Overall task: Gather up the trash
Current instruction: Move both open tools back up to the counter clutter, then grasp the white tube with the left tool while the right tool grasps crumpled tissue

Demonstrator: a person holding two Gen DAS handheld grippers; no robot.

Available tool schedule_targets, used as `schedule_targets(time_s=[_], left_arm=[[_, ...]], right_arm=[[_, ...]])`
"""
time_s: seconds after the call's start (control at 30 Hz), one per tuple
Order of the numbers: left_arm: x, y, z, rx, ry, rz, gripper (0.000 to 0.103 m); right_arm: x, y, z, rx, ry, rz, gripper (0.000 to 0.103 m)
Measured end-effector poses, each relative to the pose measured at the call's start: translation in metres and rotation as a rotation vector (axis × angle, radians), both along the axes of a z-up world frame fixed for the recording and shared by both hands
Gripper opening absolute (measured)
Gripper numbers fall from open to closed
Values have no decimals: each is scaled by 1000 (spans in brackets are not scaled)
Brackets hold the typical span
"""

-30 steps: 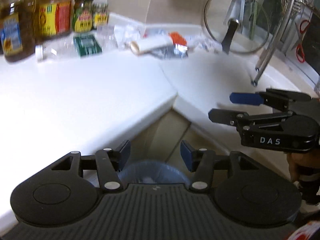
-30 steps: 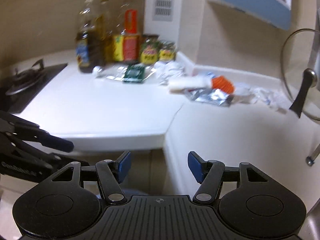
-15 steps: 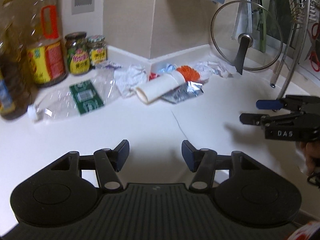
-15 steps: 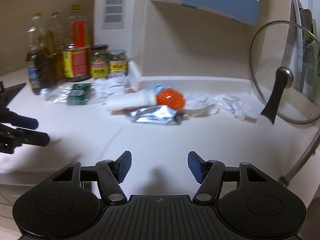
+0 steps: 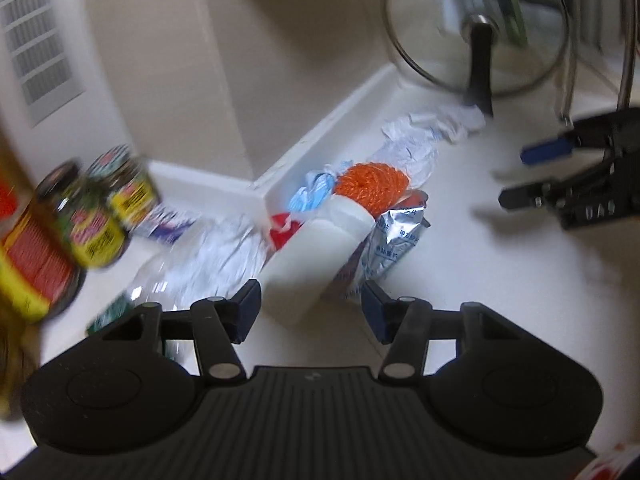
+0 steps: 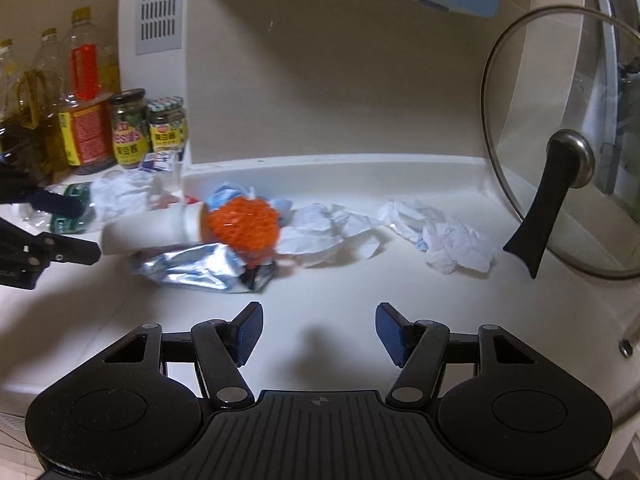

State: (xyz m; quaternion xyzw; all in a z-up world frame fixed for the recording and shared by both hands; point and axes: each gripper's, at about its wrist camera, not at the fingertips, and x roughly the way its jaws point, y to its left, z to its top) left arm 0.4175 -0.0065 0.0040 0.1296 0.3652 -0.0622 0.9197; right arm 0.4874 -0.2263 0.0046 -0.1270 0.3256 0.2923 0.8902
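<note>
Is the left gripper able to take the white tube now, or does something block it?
Probably yes. The left gripper is open, and the white tube lies with its near end just ahead of the fingertips, nothing between. The silver foil packet beside it might get pinched too.

A round glass pot lid [image 6: 560, 140] with a black handle is leaning upright on the white desk [image 6: 400, 280], while 2 green-labelled sauce jars [image 6: 148, 132] are standing beside tall oil bottles [image 6: 52, 112].

White corner countertop [image 6: 344, 292] beneath beige walls [image 6: 328, 92], a white slatted vent [image 6: 160, 4] at left
</note>
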Motion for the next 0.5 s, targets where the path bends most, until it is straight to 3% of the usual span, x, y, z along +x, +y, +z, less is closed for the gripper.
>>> schedule_targets(time_s=[0.17,0.5], left_arm=[[31,-7,-14,121,53,-85,52],[60,-7,-24,161,153,-139,51]], right_arm=[[28,1,-6,12,24,31,63],[73,22,-19,45,28,107,63]])
